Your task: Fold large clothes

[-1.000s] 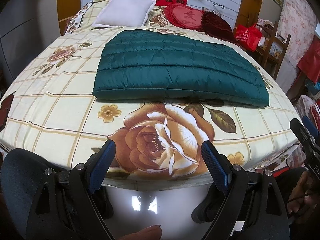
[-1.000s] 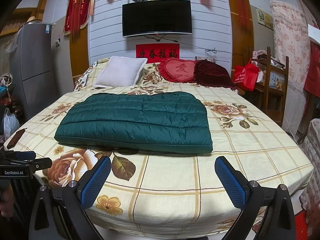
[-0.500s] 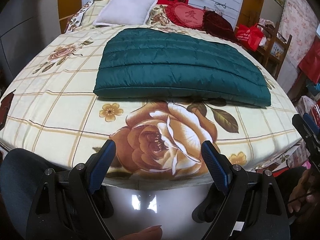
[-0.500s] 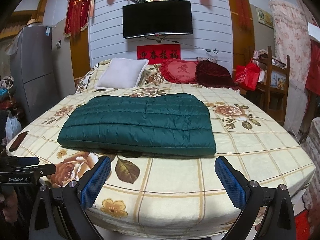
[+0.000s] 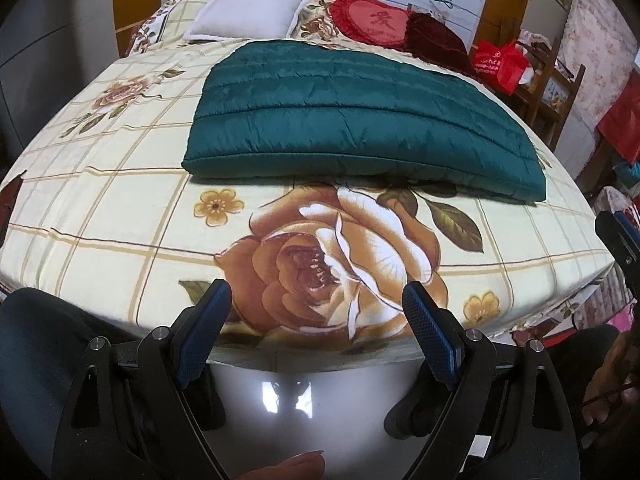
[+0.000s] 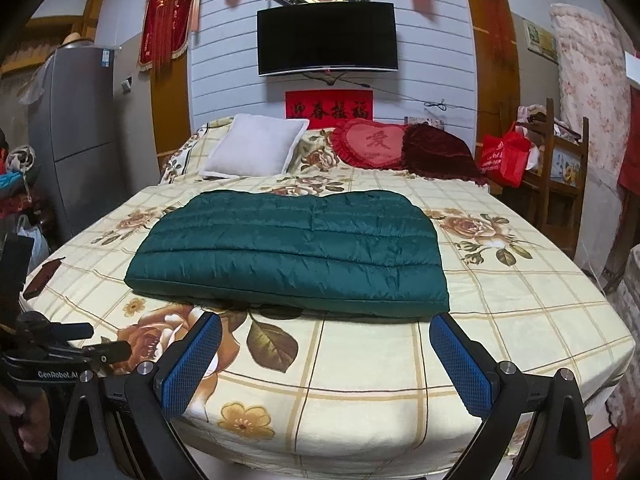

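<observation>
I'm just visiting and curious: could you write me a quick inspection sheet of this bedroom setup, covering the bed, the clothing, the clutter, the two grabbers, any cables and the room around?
Surface: cream checked bedspread with printed roses, lying smooth.
Job's things: dark green quilted padded garment, folded into a flat rectangle mid-bed.
Clutter: white square pillow, red heart-shaped cushion, dark maroon cushion at the headboard.
Grippers: left gripper and right gripper both open, empty, at the bed's foot.
Cables: thin dark wire along the wall.
Surroundings: black wall television, grey refrigerator, red shopping bag.

- Bed [image 6: 500,304] with cream floral sheet fills the room.
- Black television [image 6: 327,38] on far white slatted wall [image 6: 432,80].
- Grey fridge [image 6: 76,120] at left.
- Wooden shelf [image 6: 560,168] at right.
</observation>
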Demonstrator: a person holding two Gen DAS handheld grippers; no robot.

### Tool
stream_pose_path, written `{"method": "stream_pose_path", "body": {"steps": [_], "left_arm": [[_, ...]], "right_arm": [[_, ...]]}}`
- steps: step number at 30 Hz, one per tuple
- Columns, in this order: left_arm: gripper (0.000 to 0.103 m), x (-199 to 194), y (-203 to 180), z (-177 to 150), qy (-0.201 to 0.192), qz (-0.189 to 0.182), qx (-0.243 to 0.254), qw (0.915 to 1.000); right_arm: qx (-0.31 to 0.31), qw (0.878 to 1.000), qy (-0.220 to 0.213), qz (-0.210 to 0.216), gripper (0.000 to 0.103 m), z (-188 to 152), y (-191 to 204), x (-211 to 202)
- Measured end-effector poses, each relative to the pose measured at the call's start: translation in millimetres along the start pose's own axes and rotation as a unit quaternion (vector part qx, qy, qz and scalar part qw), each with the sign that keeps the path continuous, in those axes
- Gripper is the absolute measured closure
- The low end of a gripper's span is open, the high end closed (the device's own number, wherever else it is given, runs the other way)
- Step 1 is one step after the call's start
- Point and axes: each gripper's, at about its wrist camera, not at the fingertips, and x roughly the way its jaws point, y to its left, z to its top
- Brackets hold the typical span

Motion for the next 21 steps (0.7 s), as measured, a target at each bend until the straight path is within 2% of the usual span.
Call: {"method": "stream_pose_path", "body": {"steps": [10,21], "left_arm": [[0.016,4.9,2.5,1.6,0.001,-0.002,-0.007,1.0000],[0.016,-2.5,-3.6,0.4,-0.015,-0.010,0.006,0.9998]], "right_arm": [[-0.003,1.000,0.006,-0.005,0.000,-3.3,-0.2,9.5],[-0.003,1.000,0.005,-0.012,0.000,-5.0,-2.9,8.5]]}}
